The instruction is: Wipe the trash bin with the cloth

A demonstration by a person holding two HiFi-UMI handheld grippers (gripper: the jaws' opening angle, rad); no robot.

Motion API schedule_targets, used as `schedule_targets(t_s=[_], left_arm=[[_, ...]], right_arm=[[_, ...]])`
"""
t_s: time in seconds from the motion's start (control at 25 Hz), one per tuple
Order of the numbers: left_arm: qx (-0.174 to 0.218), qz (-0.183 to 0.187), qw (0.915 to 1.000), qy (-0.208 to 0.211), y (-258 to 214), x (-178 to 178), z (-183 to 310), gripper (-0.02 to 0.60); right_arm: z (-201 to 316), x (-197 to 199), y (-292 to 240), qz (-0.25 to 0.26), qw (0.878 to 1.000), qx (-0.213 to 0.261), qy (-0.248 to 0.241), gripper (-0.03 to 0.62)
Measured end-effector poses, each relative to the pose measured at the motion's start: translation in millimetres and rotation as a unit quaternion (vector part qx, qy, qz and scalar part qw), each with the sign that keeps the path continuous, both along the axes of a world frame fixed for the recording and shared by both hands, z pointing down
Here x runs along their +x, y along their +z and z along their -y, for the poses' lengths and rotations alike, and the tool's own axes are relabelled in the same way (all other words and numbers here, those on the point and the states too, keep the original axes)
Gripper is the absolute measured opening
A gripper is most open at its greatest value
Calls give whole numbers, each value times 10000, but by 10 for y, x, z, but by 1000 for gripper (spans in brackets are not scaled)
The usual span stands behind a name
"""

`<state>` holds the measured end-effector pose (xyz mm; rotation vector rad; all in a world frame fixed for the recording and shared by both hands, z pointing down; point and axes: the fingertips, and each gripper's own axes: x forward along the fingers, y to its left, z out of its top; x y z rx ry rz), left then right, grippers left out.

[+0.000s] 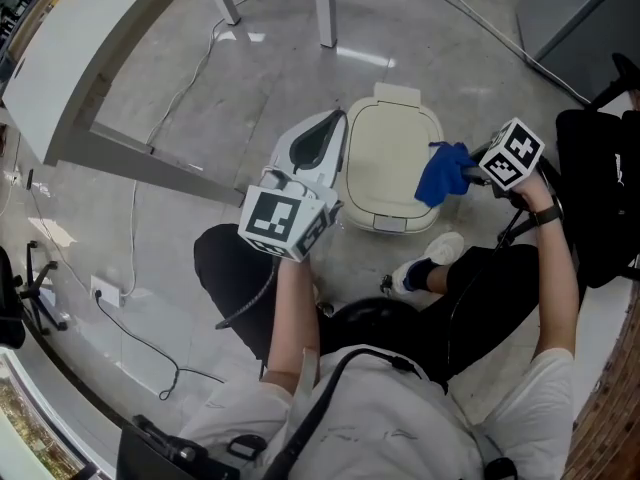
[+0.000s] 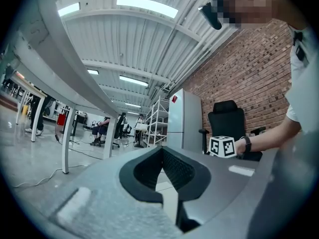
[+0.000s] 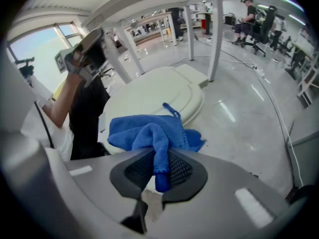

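Note:
A cream trash bin (image 1: 385, 163) with its lid down stands on the floor in front of the person's knees. My right gripper (image 1: 468, 172) is shut on a blue cloth (image 1: 443, 174), which lies against the right edge of the lid. The right gripper view shows the cloth (image 3: 152, 133) bunched between the jaws, above the bin (image 3: 149, 96). My left gripper (image 1: 338, 120) hovers at the bin's left side, raised and pointing away. Its jaws are shut with nothing in them (image 2: 162, 153).
A white table (image 1: 70, 58) with metal legs (image 1: 325, 8) stands at the upper left. Cables (image 1: 190, 78) run over the grey floor to a power strip (image 1: 105, 290). A black office chair (image 1: 600, 188) is at the right. The person's shoe (image 1: 430, 260) rests just below the bin.

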<state>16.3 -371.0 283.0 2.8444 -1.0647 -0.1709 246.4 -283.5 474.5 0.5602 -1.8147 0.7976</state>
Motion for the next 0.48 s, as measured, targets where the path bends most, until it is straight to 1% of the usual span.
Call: schedule_targets(t_s=[0.08,0.16,0.24,0.32,0.4,0.48], left_arm=[[27,40,10000,-13,-14,-18,18,0],[44,81,9999,-62,-27,-57,37,0],[42,120,9998,-150,-38,-127,71,0],[52,119,9996,-254,-62,-207,113,0],[55,113,9994,-330,-79,-266,140,0],[58,125,9992,-370,-86,-303,150,0]], right_arm=[[404,142,21,9,9984,263,497,43],[773,225,10,-78,9950,577,809,43],[1085,239,-35,-213,9915,882,933,43],[1370,175,-115,-222,9876,1165,1025,43],[1623,43,-205,-59,9837,1393,1134,43],[1815,-152,-262,192,9812,1501,1195,43]])
